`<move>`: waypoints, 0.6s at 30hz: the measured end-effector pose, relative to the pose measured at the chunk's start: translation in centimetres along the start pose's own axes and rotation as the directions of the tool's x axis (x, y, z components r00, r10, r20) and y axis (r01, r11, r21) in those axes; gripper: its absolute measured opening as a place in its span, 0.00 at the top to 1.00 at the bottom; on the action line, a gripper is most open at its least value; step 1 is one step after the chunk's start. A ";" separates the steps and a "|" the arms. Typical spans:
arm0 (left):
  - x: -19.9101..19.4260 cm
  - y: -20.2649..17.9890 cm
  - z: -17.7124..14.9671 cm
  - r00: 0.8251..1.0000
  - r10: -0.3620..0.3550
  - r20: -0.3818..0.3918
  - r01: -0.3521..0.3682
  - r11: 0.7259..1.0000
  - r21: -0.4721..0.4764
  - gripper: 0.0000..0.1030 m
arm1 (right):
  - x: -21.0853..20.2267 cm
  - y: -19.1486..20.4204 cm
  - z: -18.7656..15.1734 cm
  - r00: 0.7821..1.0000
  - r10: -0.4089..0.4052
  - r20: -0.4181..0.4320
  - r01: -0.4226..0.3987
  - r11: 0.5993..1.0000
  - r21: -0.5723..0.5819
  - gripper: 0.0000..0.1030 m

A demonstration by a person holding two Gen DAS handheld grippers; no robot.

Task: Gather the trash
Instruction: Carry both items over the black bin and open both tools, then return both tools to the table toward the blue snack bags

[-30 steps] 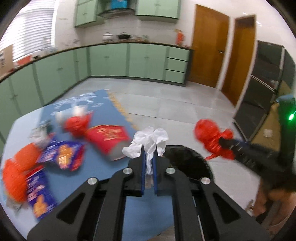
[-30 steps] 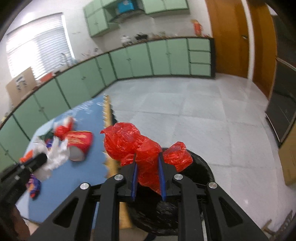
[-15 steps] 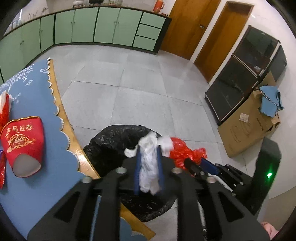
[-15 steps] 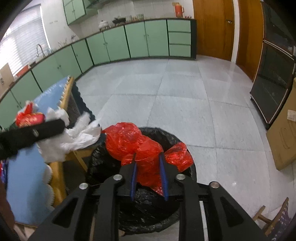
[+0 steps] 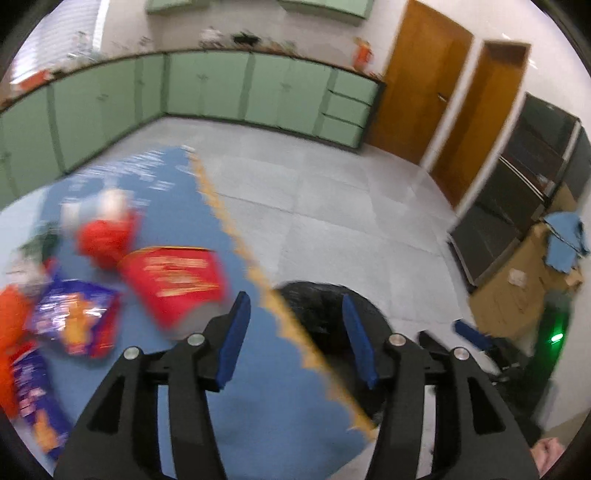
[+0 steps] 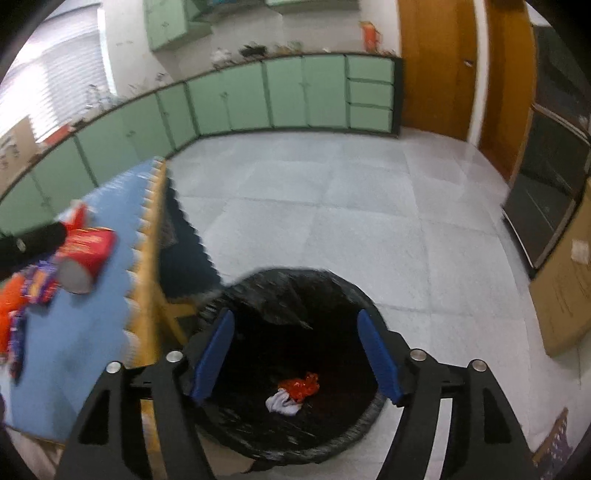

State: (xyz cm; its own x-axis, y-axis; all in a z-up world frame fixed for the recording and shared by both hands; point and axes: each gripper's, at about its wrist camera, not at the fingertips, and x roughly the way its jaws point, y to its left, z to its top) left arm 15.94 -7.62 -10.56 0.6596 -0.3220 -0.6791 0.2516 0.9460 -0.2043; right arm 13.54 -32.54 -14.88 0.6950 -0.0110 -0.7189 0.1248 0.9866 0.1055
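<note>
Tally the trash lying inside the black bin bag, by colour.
Red crumpled plastic: 1
White crumpled tissue: 1
Total: 2

Green base cabinets (image 6: 258,99) along the far wall, curving round to the left under a dark counter edge; a stack of three drawers (image 6: 370,94) at the right end. Green wall cabinets (image 6: 173,22) above. Small items on the counter, too blurred to identify, apart from an orange-red object (image 6: 369,32) near the doors. Two brown wooden doors (image 5: 421,79) right of the cabinets. Dark glass-fronted cabinet (image 5: 517,192) against the right wall. Cardboard box (image 5: 524,284) beside it, a blue cloth (image 5: 565,238) draped over its top. Pale grey tiled floor (image 6: 332,206). Bright window with blinds (image 6: 48,81) at upper left.
</note>
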 end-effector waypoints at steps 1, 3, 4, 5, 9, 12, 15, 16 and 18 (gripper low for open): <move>-0.9 0.8 -0.3 0.999 0.031 0.020 -0.031 0.999 -0.009 0.48 | -0.6 0.9 0.2 1.000 0.017 0.019 -0.016 1.000 -0.015 0.29; -3.1 2.9 -0.9 0.991 0.117 0.060 -0.115 0.993 -0.029 0.47 | -2.0 3.6 0.8 0.995 0.079 0.062 -0.076 0.996 -0.056 0.28; -4.4 4.4 -1.4 0.982 0.169 0.079 -0.166 0.985 -0.043 0.47 | -2.5 4.8 1.0 0.991 0.109 0.075 -0.103 0.992 -0.074 0.27; -5.3 5.5 -1.9 0.974 0.208 0.089 -0.203 0.977 -0.056 0.47 | -2.9 6.0 1.2 0.987 0.134 0.082 -0.127 0.988 -0.090 0.27; -9.5 11.0 -3.9 0.921 0.377 0.102 -0.363 0.922 -0.133 0.46 | -4.3 12.1 1.7 0.955 0.277 0.107 -0.257 0.951 -0.174 0.26; -11.5 14.1 -5.2 0.874 0.477 0.089 -0.457 0.871 -0.178 0.46 | -4.5 17.3 0.9 0.928 0.363 0.085 -0.333 0.909 -0.250 0.26; -13.3 17.4 -6.7 0.851 0.521 0.061 -0.494 0.835 -0.241 0.46 | -4.5 21.8 -0.2 0.900 0.433 0.052 -0.396 0.861 -0.320 0.26; -13.8 18.1 -7.3 0.845 0.532 0.057 -0.503 0.827 -0.252 0.46 | -4.4 23.2 -0.6 0.893 0.448 0.039 -0.409 0.846 -0.343 0.26; -14.3 19.4 -8.1 0.833 0.552 0.043 -0.522 0.810 -0.269 0.46 | -4.1 25.8 -1.6 0.881 0.472 0.012 -0.433 0.818 -0.379 0.26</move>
State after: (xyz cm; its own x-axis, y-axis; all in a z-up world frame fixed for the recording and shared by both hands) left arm 5.61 15.63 -10.52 0.7189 0.2520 -0.6478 -0.3309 0.9437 -0.0001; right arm 12.78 -6.82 -10.32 0.6801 0.4542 -0.5754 -0.4675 0.8733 0.1368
